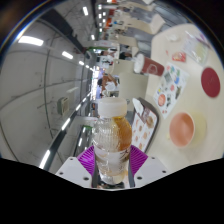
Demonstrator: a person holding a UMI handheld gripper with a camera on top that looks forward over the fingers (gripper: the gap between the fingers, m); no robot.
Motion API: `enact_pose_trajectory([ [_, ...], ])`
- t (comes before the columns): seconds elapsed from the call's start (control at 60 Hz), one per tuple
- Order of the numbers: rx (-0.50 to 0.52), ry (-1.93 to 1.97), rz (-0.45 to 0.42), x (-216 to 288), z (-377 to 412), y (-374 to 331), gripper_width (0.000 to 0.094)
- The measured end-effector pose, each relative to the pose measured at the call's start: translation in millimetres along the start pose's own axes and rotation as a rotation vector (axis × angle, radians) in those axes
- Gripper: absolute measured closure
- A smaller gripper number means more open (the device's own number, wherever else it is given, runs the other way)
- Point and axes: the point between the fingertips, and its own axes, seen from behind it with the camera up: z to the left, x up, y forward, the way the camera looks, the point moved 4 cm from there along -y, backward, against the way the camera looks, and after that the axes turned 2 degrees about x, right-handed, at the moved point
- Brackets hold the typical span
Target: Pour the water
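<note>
Tilted room, with ceiling lights beyond a bench.
Tool grips a clear bottle, its capped neck pointing away along the fingers.

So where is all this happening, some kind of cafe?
Probably a canteen or food court: a table set with colourful plates, a red cup, long ceiling lights. The gripper grips a clear bottle.

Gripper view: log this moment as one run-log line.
phase: bottle held | gripper: shut on bottle | bottle: clear, white cap, between the pads | beyond: orange bowl, red cup | pour: not seen
</note>
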Motion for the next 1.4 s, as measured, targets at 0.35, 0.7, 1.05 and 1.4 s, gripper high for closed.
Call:
enact_pose_trajectory([
  [0.35, -0.234, -1.114, -0.188, 125, 42, -60, 0.0525],
  [0.7, -0.55, -1.36, -0.114, 190, -125, -91, 0.0523],
  [1.05, -0.571, -1.308, -0.132, 186, -169, -103, 0.0434],
  [1.4, -0.768, -1.178, 0.029, 156, -169, -164, 0.0097],
])
